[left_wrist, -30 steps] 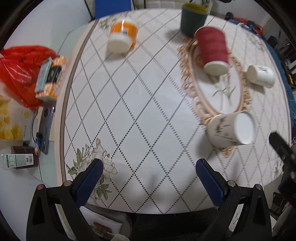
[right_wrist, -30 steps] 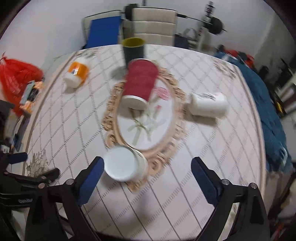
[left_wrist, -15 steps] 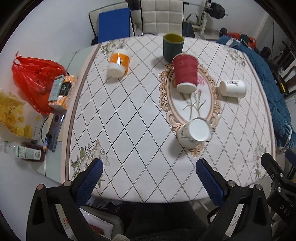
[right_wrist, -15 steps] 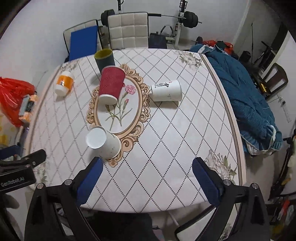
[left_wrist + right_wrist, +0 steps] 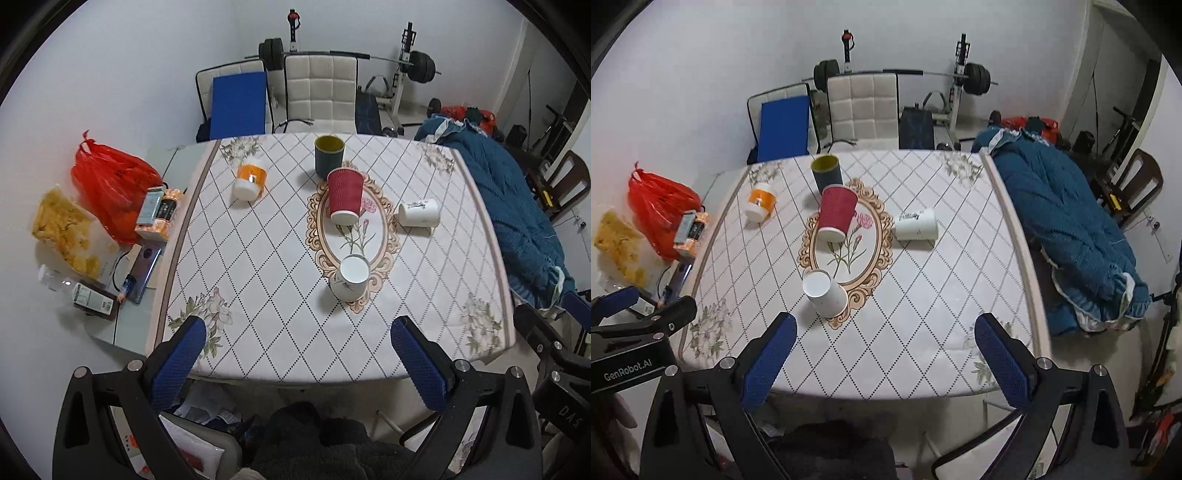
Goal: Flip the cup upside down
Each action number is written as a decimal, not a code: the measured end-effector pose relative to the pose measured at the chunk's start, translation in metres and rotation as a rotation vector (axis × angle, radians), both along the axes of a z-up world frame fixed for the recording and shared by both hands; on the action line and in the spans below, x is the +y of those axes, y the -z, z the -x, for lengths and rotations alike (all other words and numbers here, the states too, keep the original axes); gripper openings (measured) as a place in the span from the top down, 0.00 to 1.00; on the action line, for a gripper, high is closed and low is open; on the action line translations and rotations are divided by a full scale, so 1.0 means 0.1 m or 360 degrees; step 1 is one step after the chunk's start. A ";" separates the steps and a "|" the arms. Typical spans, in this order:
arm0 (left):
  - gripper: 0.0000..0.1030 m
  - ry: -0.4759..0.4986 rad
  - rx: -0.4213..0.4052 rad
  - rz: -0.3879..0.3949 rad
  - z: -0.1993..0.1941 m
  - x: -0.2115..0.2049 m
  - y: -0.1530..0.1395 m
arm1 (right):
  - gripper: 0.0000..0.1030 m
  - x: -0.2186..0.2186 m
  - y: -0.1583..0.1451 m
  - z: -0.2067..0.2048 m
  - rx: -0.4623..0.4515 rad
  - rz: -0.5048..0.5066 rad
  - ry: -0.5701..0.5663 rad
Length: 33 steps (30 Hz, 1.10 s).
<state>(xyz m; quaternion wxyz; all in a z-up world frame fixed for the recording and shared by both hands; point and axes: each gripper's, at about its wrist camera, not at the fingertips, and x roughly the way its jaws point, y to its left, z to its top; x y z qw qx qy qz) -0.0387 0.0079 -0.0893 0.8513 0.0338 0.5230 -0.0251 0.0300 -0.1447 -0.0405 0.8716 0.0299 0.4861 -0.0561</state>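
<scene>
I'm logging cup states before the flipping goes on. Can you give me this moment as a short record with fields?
upside-down cups: red cup, orange cup, near white cup
upright cup: dark cup, mouth up, behind the red cup
cup on its side: far white cup, right of the oval mat
left gripper: open, holding nothing, over the near table edge
right gripper: open, holding nothing
beside the table: red bag

cup (image 5: 349, 277) nearest on table (image 5: 258, 258), ribbed cup (image 5: 345, 195) behind (both inverted), mug (image 5: 329, 155) farthest
</scene>
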 end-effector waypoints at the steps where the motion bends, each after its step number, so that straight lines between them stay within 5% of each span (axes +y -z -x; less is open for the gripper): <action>1: 0.00 -0.0004 -0.0011 -0.0001 0.04 0.01 -0.05 | 0.04 0.01 -0.10 0.07 -0.0015 -0.0002 -0.0007; 17: 0.00 -0.0022 -0.0136 0.0045 0.59 0.03 -0.68 | 0.04 0.11 -1.06 0.74 -0.0174 0.0025 -0.0077; 33: 0.00 -0.0059 -0.0168 0.0046 0.66 0.06 -0.77 | 0.04 0.08 -1.20 0.74 -0.0163 0.0008 -0.0094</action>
